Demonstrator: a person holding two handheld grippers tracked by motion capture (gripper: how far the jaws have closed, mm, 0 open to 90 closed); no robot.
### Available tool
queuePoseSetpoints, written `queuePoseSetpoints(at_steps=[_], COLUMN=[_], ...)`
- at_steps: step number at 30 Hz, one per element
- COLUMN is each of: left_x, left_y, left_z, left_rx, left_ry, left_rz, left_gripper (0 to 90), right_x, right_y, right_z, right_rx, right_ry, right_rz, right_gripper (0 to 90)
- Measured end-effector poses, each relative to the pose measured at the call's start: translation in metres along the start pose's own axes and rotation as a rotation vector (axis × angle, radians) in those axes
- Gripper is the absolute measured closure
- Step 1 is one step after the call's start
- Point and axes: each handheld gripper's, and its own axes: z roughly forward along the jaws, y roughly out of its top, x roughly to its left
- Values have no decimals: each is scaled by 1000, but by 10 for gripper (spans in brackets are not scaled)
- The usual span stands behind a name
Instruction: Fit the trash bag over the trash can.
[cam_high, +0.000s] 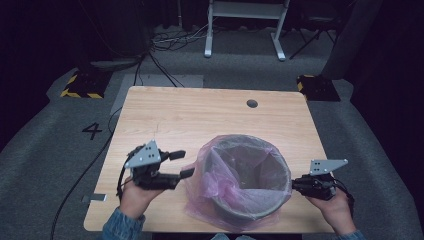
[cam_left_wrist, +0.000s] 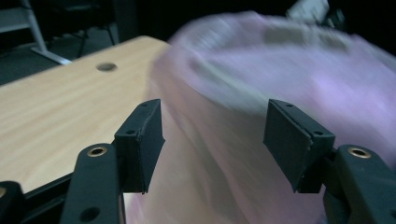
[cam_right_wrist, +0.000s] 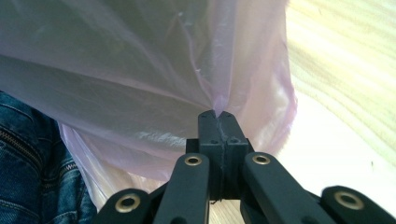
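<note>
A round grey waste bin (cam_high: 250, 185) lined with a thin pink plastic bag (cam_high: 210, 172) stands near the front edge of the wooden table (cam_high: 200, 115). The right gripper (cam_right_wrist: 218, 113) pinches a fold of the bag, jaws together. The left gripper (cam_left_wrist: 212, 140) faces the bag, jaws wide apart. On the floor, "4" (cam_high: 92, 131) is marked.

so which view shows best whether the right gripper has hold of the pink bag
The right gripper view: its jaws are shut on a pinch of the pink bag. The high view shows the right gripper at the bin's side, small. The left gripper view shows blurred bag.
</note>
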Motion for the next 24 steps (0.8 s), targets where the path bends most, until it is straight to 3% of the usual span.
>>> queuePoseSetpoints(at_steps=[5,8,10,11,13,15,17,21,24], left_x=[-16,-28,-31,-30,-27,-22,-15,-3,2], left_y=[-22,-31,-33,-33,-30,-27,-27,-30,-33], left_z=[0,3,9,12,15,19,24,36,47], left_rx=[5,15,40,39,6,7,23,103,164], left_ry=[-116,-123,-89,-80,-87,-45,-1,41,62], left_rz=[-42,-33,-17,-15,-30,-29,-42,-54,-41], left_gripper=[302,294,321,383,568,779,895,897,896], right_x=[12,17,19,20,18,16,12,3,-1], right_y=[10,11,11,11,13,16,18,17,15], right_z=[-6,-11,-12,-13,-12,-10,-6,14,29], right_rx=[-24,-31,-29,-27,-28,-31,-23,32,87], right_ry=[-8,-13,-13,-14,-14,-13,-7,14,7], right_rz=[-28,-35,-40,-42,-41,-38,-34,-29,-36], right_gripper=[900,900,900,900,900,900,900,900,900])
